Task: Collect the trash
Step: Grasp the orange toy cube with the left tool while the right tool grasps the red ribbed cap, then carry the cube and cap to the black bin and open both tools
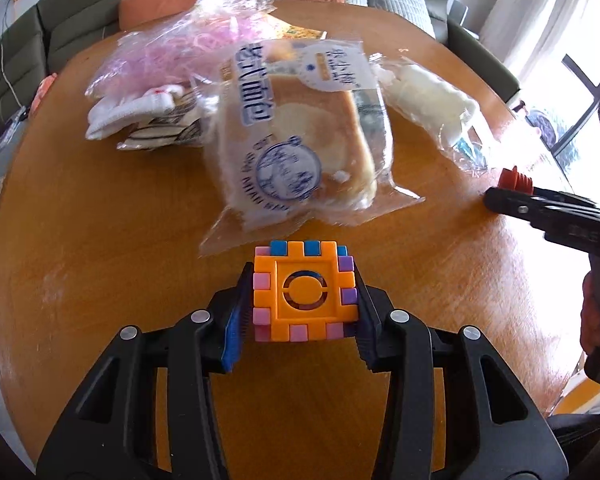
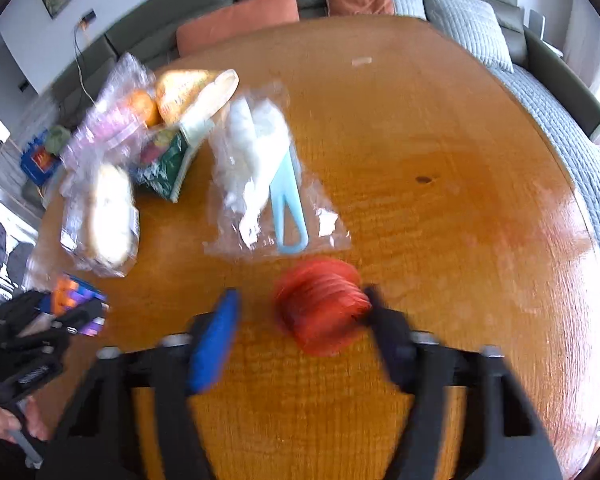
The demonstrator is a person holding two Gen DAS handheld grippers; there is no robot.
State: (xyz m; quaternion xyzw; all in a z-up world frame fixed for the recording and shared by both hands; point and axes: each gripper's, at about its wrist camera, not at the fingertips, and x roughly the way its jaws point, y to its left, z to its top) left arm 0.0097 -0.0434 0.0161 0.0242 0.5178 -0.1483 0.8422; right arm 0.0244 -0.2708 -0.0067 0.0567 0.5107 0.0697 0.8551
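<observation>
On the round wooden table (image 1: 80, 260), a wrapped bread loaf (image 1: 296, 140) lay near the middle and served as the landmark. Just in front of the loaf, the left gripper (image 1: 304, 292) pinched a colourful block cube (image 1: 305, 291), orange on top with pink, blue and purple studs, its blue pads pressed against the cube's two sides. Well to the right of the loaf, the right gripper (image 2: 300, 312) stood with its fingers spread around a ribbed red plastic piece (image 2: 320, 308); the right finger touched that piece, while the blue left pad (image 2: 214, 344) stood apart from it, though blur made this hard to judge. Between the loaf and the red piece lay a clear bag of white items (image 2: 252, 160) with a pale blue tool. Behind the loaf sat crumpled pink-and-clear plastic (image 1: 180, 40).
</observation>
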